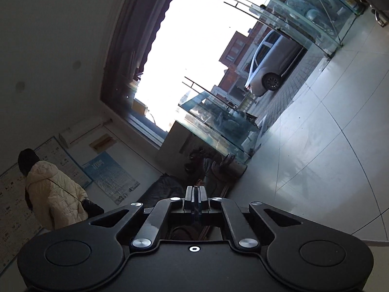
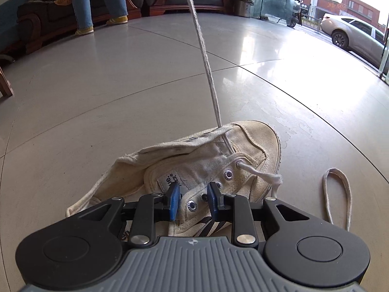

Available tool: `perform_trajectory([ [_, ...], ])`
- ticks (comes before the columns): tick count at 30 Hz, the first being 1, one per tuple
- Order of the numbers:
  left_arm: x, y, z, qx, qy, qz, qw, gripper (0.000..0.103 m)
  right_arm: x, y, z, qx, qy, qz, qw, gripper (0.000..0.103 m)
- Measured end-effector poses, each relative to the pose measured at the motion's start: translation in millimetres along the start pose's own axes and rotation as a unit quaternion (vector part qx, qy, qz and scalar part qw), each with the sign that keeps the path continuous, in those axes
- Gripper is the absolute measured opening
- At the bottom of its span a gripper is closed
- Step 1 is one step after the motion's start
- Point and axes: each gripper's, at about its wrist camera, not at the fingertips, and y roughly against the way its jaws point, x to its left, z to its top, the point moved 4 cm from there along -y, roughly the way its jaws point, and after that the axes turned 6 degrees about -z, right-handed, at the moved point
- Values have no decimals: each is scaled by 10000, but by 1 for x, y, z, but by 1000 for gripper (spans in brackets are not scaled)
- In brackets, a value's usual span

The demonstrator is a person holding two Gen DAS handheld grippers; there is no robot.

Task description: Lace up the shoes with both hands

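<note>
Left gripper [image 1: 196, 196] pointed level, black jaws pressed together with nothing visible between them, facing a bright glass shopfront [image 1: 194, 56], a parked white car [image 1: 269, 65] outside, a person in a cream padded jacket [image 1: 52, 194] at left.

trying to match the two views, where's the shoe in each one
Left wrist: shoe not in it; this view looks out at the room and window.
Right wrist: shoe lies low centre on the floor.
Shared landmark: the pale car outside.
</note>
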Motion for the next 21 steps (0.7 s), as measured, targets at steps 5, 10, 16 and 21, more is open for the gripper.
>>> perform_trajectory([
  [5, -46, 18, -57, 317, 1123, -1185, 9861, 1, -30, 36, 14, -175, -393, 428, 9982, 27],
  [10, -97, 38, -108, 545, 1746, -2391, 9536, 1, -116, 41, 22, 341, -804, -549, 9947, 28],
  [16, -116, 41, -136, 785, 2176, -3360, 9130, 1, -154, -14, 3, 1175, -726, -846, 9868, 25],
  [21, -116, 34, -153, 907, 2624, -3983, 8743, 1, -160, -31, -15, 1540, -1097, -703, 9794, 21],
])
